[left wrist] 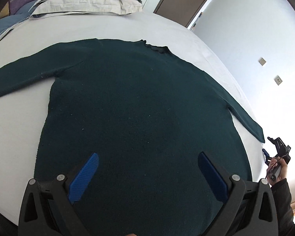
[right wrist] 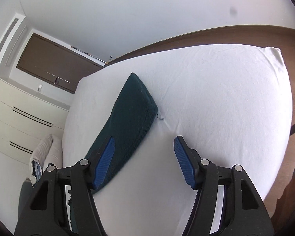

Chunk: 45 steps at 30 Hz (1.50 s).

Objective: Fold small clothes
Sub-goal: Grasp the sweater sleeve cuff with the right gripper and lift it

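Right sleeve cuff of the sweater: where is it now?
In the right wrist view the sleeve cuff lies flat on the white bed sheet, ahead-left of the open right tongs, pointing toward the brown door.

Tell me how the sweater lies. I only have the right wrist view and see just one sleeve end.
Observer: The dark green sweater lies spread flat on the bed, with its sleeves out to either side.
Operator: Where is the neck?
Observer: The collar is at the far edge, toward the stacked pillows.
Operator: And the left claw?
Observer: The left claw is open over the sweater's lower body, gripping nothing.
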Motion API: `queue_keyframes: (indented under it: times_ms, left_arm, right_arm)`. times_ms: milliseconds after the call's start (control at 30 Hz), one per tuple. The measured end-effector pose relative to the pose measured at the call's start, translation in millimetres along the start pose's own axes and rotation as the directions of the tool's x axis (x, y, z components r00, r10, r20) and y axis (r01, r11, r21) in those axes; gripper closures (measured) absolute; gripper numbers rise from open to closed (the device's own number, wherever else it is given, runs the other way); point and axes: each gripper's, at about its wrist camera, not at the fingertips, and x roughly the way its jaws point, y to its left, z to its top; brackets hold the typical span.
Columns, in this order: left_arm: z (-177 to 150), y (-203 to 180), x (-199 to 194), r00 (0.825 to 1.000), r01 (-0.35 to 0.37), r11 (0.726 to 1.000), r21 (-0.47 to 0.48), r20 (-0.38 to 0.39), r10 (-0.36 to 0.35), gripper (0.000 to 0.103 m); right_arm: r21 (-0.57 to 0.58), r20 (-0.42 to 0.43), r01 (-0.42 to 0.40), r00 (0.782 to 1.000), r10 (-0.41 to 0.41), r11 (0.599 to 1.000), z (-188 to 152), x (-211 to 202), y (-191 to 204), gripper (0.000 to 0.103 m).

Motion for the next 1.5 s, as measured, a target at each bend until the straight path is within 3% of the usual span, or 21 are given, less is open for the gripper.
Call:
queue_keyframes:
  times_ms: [133, 300, 367, 500, 600, 733, 900, 967, 1000, 1100, 1167, 1200, 1233, 1300, 1400, 1467, 1500]
  left_arm:
    - [7, -3, 12, 1.0, 0.02, 1.0, -0.013, -0.005, -0.021, 0.0]
    - [14, -1, 19, 0.999, 0.049, 0.998, -0.034, -0.006, -0.049, 0.0]
    - [17, 4, 19, 0.997, 0.076, 0.995, -0.058, 0.004, -0.076, 0.0]
    - [31, 11, 23, 0.995, 0.1, 0.992, -0.075, 0.017, -0.099, 0.0]
    - [44, 16, 28, 0.991, 0.136, 0.986, -0.092, 0.023, -0.135, 0.001]
    - [59, 23, 33, 0.984, 0.178, 0.977, -0.115, 0.03, -0.176, 0.005]
    - [73, 42, 39, 0.969, 0.249, 0.95, -0.191, 0.043, -0.245, 0.007]
    - [76, 48, 42, 0.962, 0.272, 0.937, -0.22, 0.043, -0.269, 0.007]
    - [77, 50, 43, 0.959, 0.283, 0.931, -0.23, 0.044, -0.28, 0.007]
    - [82, 54, 49, 0.954, 0.297, 0.923, -0.246, 0.037, -0.298, 0.007]
    - [86, 53, 57, 0.948, 0.313, 0.915, -0.254, 0.022, -0.318, 0.007]
    - [88, 52, 61, 0.945, 0.319, 0.911, -0.26, 0.018, -0.326, 0.007]
    - [91, 49, 66, 0.941, 0.331, 0.906, -0.265, 0.015, -0.339, 0.007]
    - [96, 42, 78, 0.932, 0.349, 0.897, -0.271, 0.004, -0.362, 0.007]
    - [105, 22, 95, 0.925, 0.363, 0.896, -0.257, -0.018, -0.379, 0.007]
    - [112, 7, 109, 0.923, 0.363, 0.899, -0.244, -0.037, -0.383, 0.009]
    - [114, -1, 116, 0.921, 0.365, 0.902, -0.231, -0.051, -0.386, 0.016]
  right_arm:
    - [0.007, -0.022, -0.014, 1.0, 0.014, 1.0, 26, 29, 4, 0.054]
    - [0.04, -0.024, 0.011, 1.0, -0.01, 0.999, 42, 58, 3, 0.087]
    - [0.041, -0.015, 0.027, 1.0, -0.026, 0.999, 46, 63, 7, 0.095]
    - [-0.143, -0.018, 0.042, 0.999, -0.045, 0.989, 35, 67, 63, 0.095]
    - [-0.31, -0.051, 0.003, 0.998, -0.02, 0.951, 10, 71, 134, 0.096]
    - [-0.531, -0.178, -0.135, 0.983, 0.046, 0.837, -58, 91, 238, 0.096]
    - [-0.708, -0.374, -0.304, 0.927, 0.027, 0.637, -211, 119, 332, 0.096]
    - [-0.743, -0.413, -0.33, 0.911, -0.01, 0.583, -274, 131, 344, 0.096]
    - [-0.746, -0.437, -0.343, 0.899, -0.031, 0.571, -317, 131, 342, 0.096]
    - [-0.77, -0.479, -0.359, 0.871, -0.106, 0.528, -404, 153, 333, 0.094]
    - [-0.805, -0.474, -0.344, 0.863, -0.174, 0.483, -446, 152, 316, 0.091]
    - [-0.805, -0.489, -0.356, 0.851, -0.192, 0.474, -466, 156, 306, 0.085]
    - [-0.787, -0.522, -0.387, 0.833, -0.183, 0.481, -473, 155, 294, 0.08]
    - [-0.719, -0.591, -0.447, 0.796, -0.129, 0.533, -465, 148, 285, 0.051]
    - [-0.696, -0.574, -0.427, 0.814, -0.091, 0.577, -415, 127, 269, 0.045]
    - [-0.654, -0.589, -0.425, 0.806, -0.067, 0.626, -395, 118, 256, 0.045]
    - [-0.62, -0.602, -0.427, 0.797, -0.05, 0.657, -378, 114, 249, 0.045]
